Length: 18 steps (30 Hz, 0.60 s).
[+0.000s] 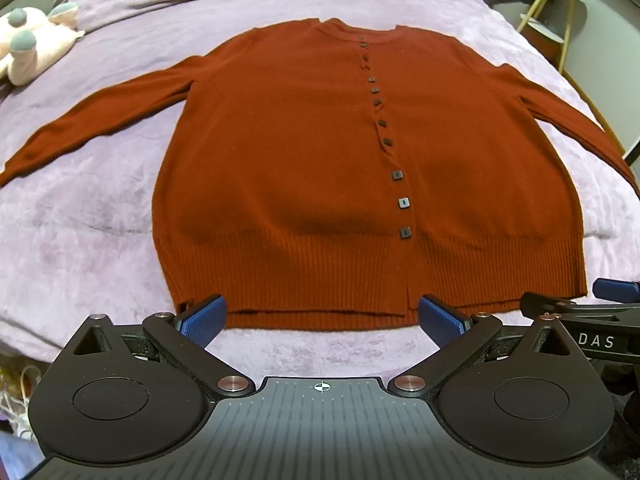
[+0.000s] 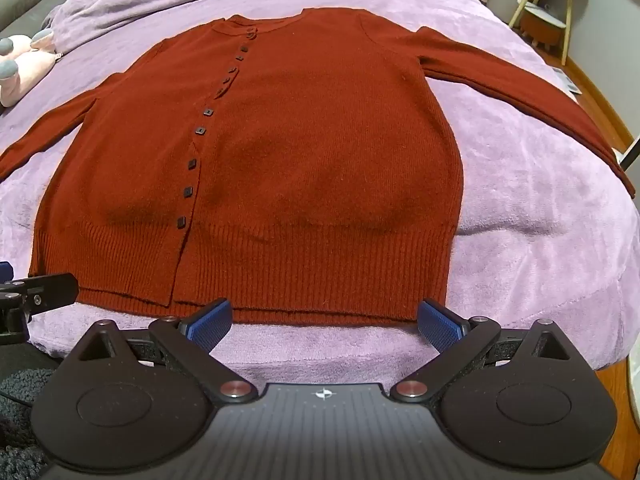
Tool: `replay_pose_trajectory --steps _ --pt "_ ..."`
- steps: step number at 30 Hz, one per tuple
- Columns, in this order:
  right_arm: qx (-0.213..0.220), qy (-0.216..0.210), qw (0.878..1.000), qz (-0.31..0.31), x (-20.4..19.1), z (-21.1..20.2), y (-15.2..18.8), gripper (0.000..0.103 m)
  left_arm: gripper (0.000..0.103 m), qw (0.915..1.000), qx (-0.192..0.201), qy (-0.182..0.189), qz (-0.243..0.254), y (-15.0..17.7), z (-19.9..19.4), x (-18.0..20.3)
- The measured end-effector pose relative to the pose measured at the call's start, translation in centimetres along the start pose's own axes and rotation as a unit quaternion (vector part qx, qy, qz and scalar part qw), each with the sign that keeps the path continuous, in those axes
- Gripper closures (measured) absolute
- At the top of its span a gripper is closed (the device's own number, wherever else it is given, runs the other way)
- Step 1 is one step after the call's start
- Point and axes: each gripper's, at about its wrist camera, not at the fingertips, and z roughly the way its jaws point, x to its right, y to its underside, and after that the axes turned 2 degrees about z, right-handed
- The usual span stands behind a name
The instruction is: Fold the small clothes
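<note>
A pink plush toy is lying at the far left on the lilac blanket. The rust-red cardigan is lying flat, buttoned, sleeves spread. The left gripper and right gripper are hovering just before its hem, jaws apart, holding nothing.

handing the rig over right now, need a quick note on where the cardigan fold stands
Left gripper: open, empty, at the near hem, left half.
Right gripper: open, empty, at the near hem, right half.
Red cardigan: lies flat and face up on the purple blanket, buttoned, both sleeves spread out to the sides, collar far from you.
Done: garment laid out and smoothed. No fold made yet.
Left: fold the sleeves in, then fold the body, probably starting from the hem.
</note>
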Motion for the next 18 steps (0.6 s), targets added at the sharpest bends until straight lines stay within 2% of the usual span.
replay_pose_trajectory --steps 5,18 --pt "0.008 -0.015 1.0 0.005 0.19 -0.34 -0.14 0.004 0.0 1.0 0.0 0.0 -0.002 -0.02 -0.01 -0.01" --pt "0.007 -0.009 1.0 0.003 0.29 -0.39 -0.3 0.004 0.0 1.0 -0.002 0.002 -0.003 -0.26 0.04 -0.15"
